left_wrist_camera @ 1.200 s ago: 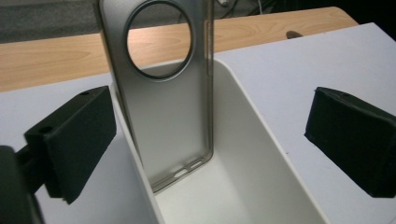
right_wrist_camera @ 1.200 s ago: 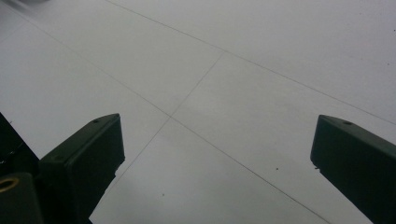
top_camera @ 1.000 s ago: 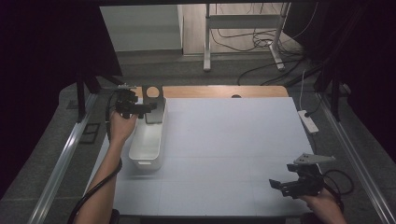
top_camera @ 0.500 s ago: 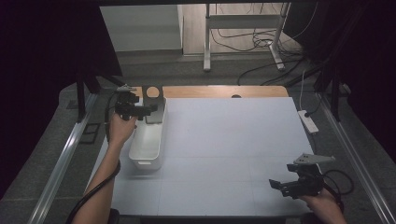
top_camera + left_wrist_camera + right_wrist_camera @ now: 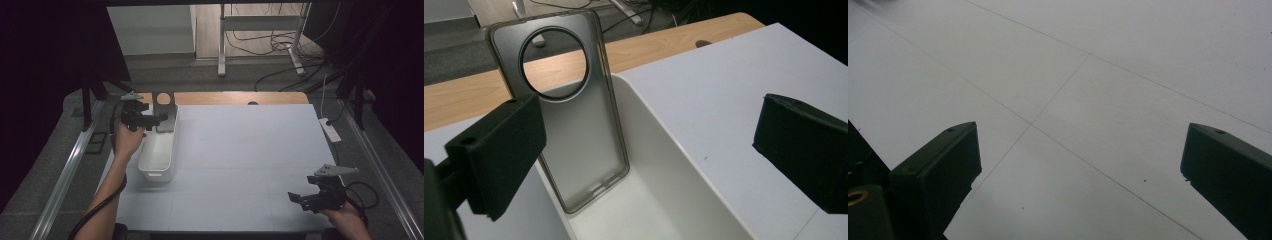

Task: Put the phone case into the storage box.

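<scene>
High view: the left gripper [image 5: 150, 120] is held at the far left of the white worktop [image 5: 250, 160], over the far end of a long white bin [image 5: 159, 150]. A translucent grey phone case [image 5: 165, 107] with a round camera hole stands on end in that far end of the bin. The right gripper [image 5: 305, 199] sits low at the near right corner, well apart from the bin, over bare worktop.

Left gripper view: the two black fingers [image 5: 499, 155] stand wide apart, with nothing between them. The phone case [image 5: 574, 130] stands nearly upright, leaning a little, with its lower edge down inside the bin [image 5: 674, 165] and its top rising above the rim. It lies beyond the left-hand finger, close to it; whether they touch I cannot tell. Nothing else lies in the part of the bin seen here.

Right gripper view: its fingers [image 5: 938, 170] are also wide apart and empty, pointed down at the plain worktop [image 5: 1088, 100].

As a judgement, the placing looks almost done: the case is in the bin and free of the grip. What seems left is to draw the left gripper clear, and perhaps lay the case flat.
</scene>
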The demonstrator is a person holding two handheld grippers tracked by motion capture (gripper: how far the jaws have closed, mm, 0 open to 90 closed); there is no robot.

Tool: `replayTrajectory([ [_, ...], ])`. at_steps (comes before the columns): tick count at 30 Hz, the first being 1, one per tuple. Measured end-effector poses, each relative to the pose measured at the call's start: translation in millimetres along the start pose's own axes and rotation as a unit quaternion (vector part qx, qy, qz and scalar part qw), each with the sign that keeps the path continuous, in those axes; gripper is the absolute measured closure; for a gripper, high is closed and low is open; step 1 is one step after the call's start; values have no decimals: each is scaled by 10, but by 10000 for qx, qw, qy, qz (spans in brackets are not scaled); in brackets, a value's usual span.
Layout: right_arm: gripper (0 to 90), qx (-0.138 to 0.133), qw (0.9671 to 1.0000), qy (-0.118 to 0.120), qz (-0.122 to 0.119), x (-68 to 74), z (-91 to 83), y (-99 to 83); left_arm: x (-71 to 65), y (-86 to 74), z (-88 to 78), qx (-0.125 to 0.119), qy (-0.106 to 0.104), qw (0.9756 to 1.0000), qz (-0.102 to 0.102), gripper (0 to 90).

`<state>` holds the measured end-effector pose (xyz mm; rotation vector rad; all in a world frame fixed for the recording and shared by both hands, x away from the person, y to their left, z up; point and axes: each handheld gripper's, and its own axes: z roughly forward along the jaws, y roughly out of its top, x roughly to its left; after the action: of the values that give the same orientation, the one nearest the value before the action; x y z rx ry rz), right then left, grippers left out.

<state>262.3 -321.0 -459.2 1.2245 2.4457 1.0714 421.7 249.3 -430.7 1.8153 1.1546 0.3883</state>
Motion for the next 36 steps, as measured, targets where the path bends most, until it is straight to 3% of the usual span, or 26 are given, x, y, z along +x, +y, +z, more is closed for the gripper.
replayTrajectory([
  [22,32,22,10000,8,-22,4,8,1,-168,-41,-157,24,-37,9999,130,0],
  [36,32,17,10000,7,-45,7,7,1,-240,-87,-254,-11,-98,9999,104,0],
])
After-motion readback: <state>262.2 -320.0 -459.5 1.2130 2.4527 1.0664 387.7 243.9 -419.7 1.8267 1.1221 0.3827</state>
